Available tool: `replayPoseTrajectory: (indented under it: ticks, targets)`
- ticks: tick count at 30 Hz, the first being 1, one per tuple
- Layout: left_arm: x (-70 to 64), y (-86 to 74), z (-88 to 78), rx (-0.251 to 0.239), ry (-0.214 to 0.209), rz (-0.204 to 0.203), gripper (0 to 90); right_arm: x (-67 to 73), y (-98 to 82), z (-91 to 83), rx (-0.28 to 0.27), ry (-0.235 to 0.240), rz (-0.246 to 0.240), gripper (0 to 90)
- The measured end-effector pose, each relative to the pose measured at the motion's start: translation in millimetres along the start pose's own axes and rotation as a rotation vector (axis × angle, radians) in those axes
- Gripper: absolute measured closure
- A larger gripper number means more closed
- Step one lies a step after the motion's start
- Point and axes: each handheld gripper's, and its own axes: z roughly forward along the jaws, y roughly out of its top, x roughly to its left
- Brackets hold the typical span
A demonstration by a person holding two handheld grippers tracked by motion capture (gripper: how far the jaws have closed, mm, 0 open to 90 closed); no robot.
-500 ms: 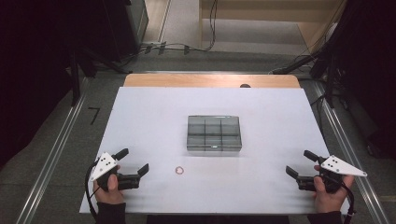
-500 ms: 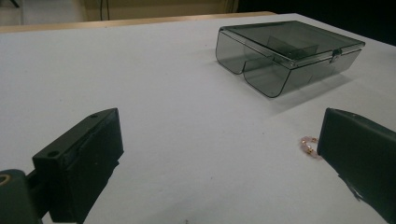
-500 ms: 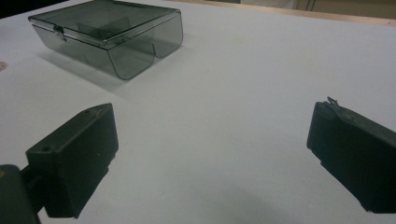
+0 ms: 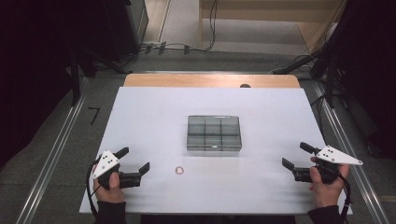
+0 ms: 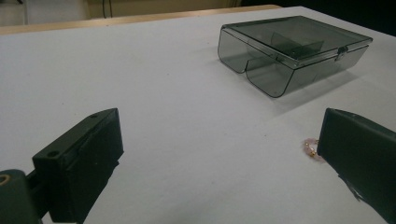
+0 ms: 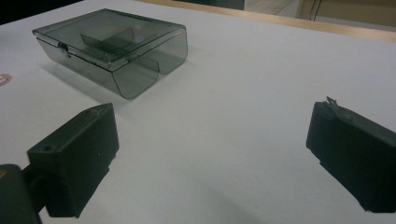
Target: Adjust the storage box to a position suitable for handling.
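A smoky clear compartment box (image 4: 214, 133) with its lid shut lies at the middle of the white table (image 4: 154, 116). A small pink bead ring (image 4: 179, 170) lies in front of the box, toward the left. My left gripper (image 4: 135, 159) rests near the front left edge, open and empty, pointing right toward the ring. In the left gripper view the ring (image 5: 310, 148) peeks out beside the right jaw, and the box (image 5: 294, 51) lies beyond. My right gripper (image 4: 295, 154) is open and empty at the front right, and its view shows the box (image 6: 116, 46) ahead on the left.
A wooden strip (image 4: 210, 80) runs along the table's far edge. Cables (image 4: 187, 46) lie on the floor behind it. Metal rails (image 4: 60, 140) flank the table on both sides. A hand (image 4: 109, 186) holds each gripper at the near edge.
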Motion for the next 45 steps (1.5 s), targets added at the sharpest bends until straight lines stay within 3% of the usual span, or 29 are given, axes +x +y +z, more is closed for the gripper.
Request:
replayPoseTrajectory:
  ticks: [9, 12, 15, 19, 23, 26, 28, 31, 34, 36, 38, 39, 42, 45]
  targets:
    - [-3.7, 13.3, 4.5, 0.007, -0.015, -0.003, 0.0, 5.1, 23.4, 21.9, -0.004, 0.040, -0.008, 4.2]
    - [-3.9, 19.2, 7.3, 0.011, -0.023, -0.007, 0.0, 9.4, 32.5, 32.2, -0.002, 0.053, -0.011, 9.6]
    - [-3.7, 25.2, 13.5, 0.020, -0.050, -0.021, 0.0, 15.1, 40.0, 46.3, 0.008, 0.085, -0.021, 19.4]
    - [-5.6, 31.4, 28.5, 0.039, -0.097, -0.020, 0.0, 19.5, 43.8, 62.0, 0.044, 0.088, -0.027, 28.8]
    - [-8.1, 35.7, 39.3, 0.032, -0.104, -0.028, 0.0, 20.1, 44.9, 73.8, 0.057, 0.106, -0.004, 39.7]
    - [-8.6, 38.5, 54.6, 0.025, -0.099, -0.058, 2.1, 20.9, 43.9, 90.9, 0.069, 0.116, 0.027, 60.1]
    - [-8.6, 38.8, 58.7, 0.026, -0.092, -0.069, 3.7, 21.0, 43.1, 95.1, 0.075, 0.117, 0.027, 64.7]
    - [-7.8, 38.5, 70.6, 0.034, -0.088, -0.110, 9.4, 24.3, 39.7, 109.1, 0.108, 0.105, 0.032, 77.0]
    - [-7.7, 38.0, 80.9, 0.056, -0.059, -0.132, 15.5, 26.5, 38.4, 114.7, 0.118, 0.116, 0.028, 81.2]
    - [-9.7, 38.0, 86.4, 0.066, -0.049, -0.137, 27.4, 30.8, 37.0, 120.2, 0.134, 0.126, 0.024, 86.8]
    - [-12.9, 38.1, 93.4, 0.076, -0.060, -0.135, 30.8, 32.3, 36.4, 122.0, 0.139, 0.134, 0.024, 87.4]
    - [-14.5, 38.2, 96.8, 0.088, -0.065, -0.132, 39.0, 35.8, 35.4, 126.8, 0.157, 0.132, 0.020, 87.8]
    - [-19.8, 38.1, 107.5, 0.116, -0.089, -0.137, 44.0, 38.5, 34.6, 131.1, 0.166, 0.125, 0.017, 87.8]
    - [-23.9, 38.5, 116.3, 0.152, -0.088, -0.143, 53.7, 44.6, 33.8, 137.7, 0.181, 0.109, 0.040, 87.9]
